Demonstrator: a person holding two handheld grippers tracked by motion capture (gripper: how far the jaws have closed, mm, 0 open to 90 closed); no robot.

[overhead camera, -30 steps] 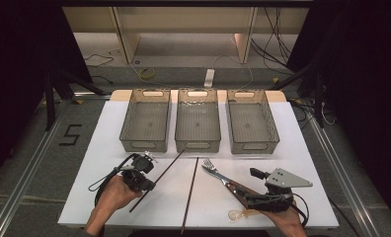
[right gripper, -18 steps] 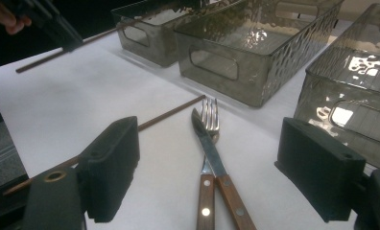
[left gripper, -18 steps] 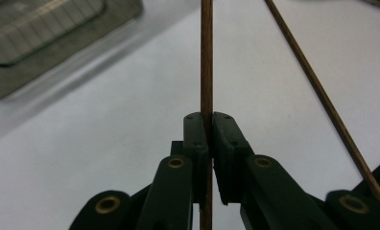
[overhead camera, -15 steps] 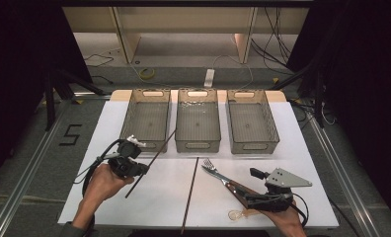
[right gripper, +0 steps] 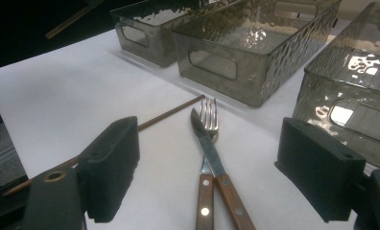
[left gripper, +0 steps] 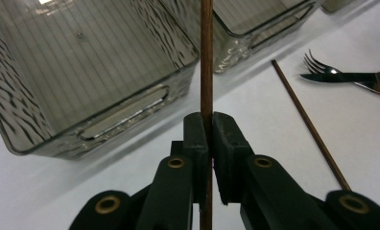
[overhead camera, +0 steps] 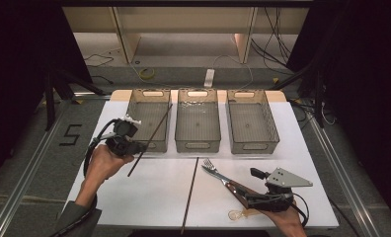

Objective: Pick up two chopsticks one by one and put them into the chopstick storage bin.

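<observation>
- White table (overhead camera: 149,187) carries three clear bins; the left bin (overhead camera: 149,118) sits nearest the left gripper (left gripper: 207,139).
- Left gripper view: jaws clamped on a chopstick (left gripper: 206,57), which rises over the bin's near wall.
- Right gripper (right gripper: 207,167) gapes wide around fork (right gripper: 208,115) and knife (right gripper: 209,148) handles, seemingly untouched.
- Second chopstick (overhead camera: 190,197) lies on the table.

Yellow cable coil (overhead camera: 145,73), perhaps tape, lies on floor (overhead camera: 183,61).
</observation>
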